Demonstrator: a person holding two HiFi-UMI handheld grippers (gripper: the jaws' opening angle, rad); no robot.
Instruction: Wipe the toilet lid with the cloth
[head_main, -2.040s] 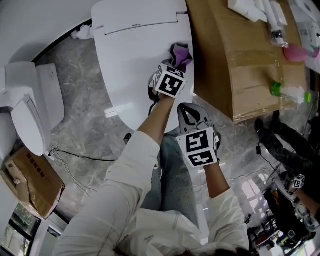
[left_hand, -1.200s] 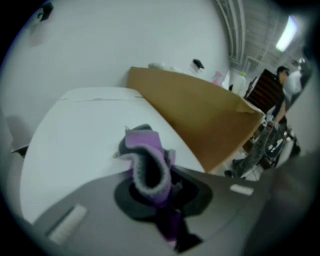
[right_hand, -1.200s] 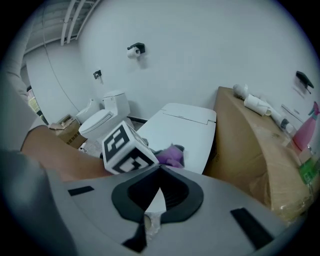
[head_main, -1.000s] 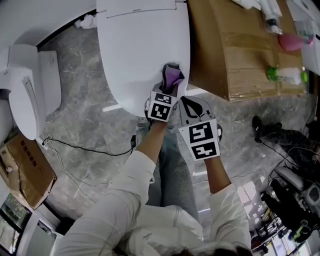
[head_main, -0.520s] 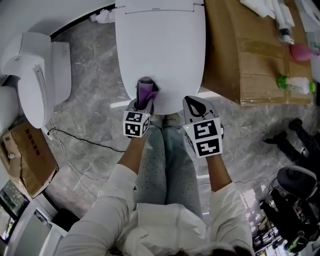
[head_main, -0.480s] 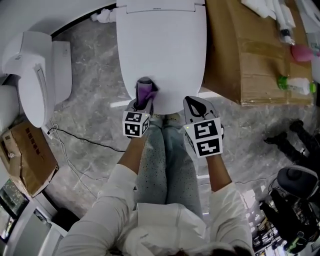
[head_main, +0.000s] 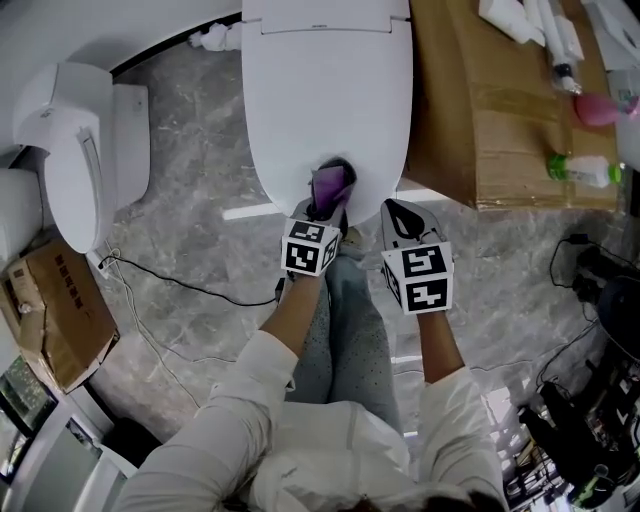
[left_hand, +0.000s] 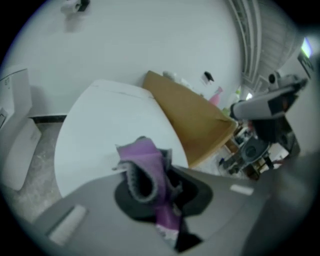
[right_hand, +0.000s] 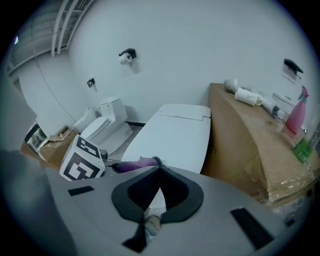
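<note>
- The toilet lid (head_main: 325, 90) has its far end cut off by the head view's top edge.
- The cloth (head_main: 333, 180) covers the tips of the left tongs (head_main: 322, 205), which hide its lower end.
- The pink bottle (head_main: 605, 106) runs off the right edge.

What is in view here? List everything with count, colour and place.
toilet lid: one, white, closed, top centre
cloth: one, purple, on the lid's near edge
second toilet: one, white, left
large cardboard box: one, brown, right of the lid
small cardboard box: one, brown, lower left
spray bottle: one, pink, on the large box
capped bottle: one, white with green cap, on the large box
cable: one, black, on the grey floor
left gripper: shut on the cloth
right gripper: shut, empty, beside the left
sleeves: two, white, bottom
</note>
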